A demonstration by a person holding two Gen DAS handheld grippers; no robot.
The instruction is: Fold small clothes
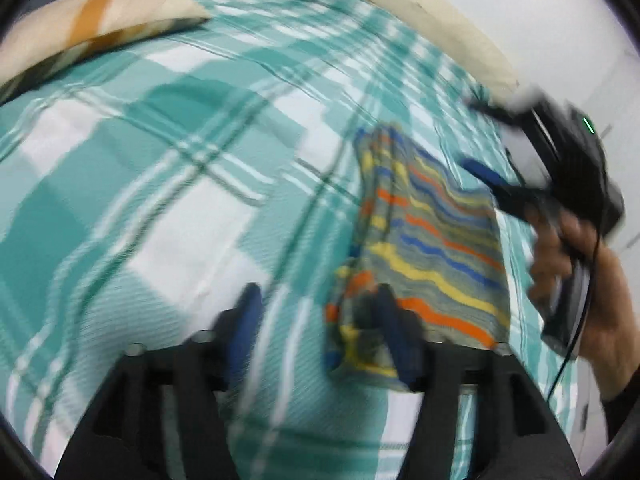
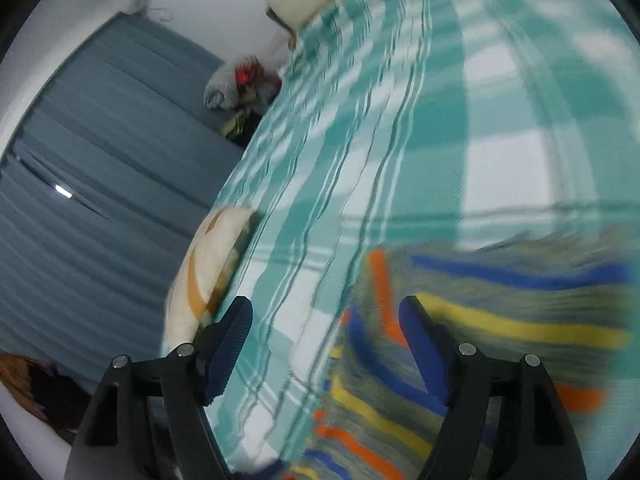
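Striped garment (image 1: 432,240) first: it's a small knit piece with orange, yellow and blue wavy stripes on grey, lying folded on the teal and white checked bedsheet (image 1: 160,200), over on the right side of the left wrist view. Everything's a bit smeared, so the edges are fuzzy. The left gripper (image 1: 316,308) sits at the bottom of that view with its jaws spread wide and nothing pinched between them. Its right blue pad (image 1: 394,332) shows in front of the garment's near-left corner, but I can't tell whether it actually touches the cloth. On the far right a hand (image 1: 576,264) holds the right gripper (image 1: 476,136), jaws apart too, hanging over the garment's far right edge with nothing in it. A cream pillow with an orange stripe (image 1: 100,28) lies at the top left of the bed.

Right wrist view: the garment (image 2: 500,320) fills the lower right, very blurred, flat on the sheet (image 2: 400,140). The right gripper (image 2: 326,312) is wide here as well, holding nothing; its right finger is in front of the cloth, its left finger over bare sheet near the pillow (image 2: 208,272). Left of the bed there's a grey-blue mat (image 2: 100,180), with a small heap of clothes (image 2: 240,92) at its far end.
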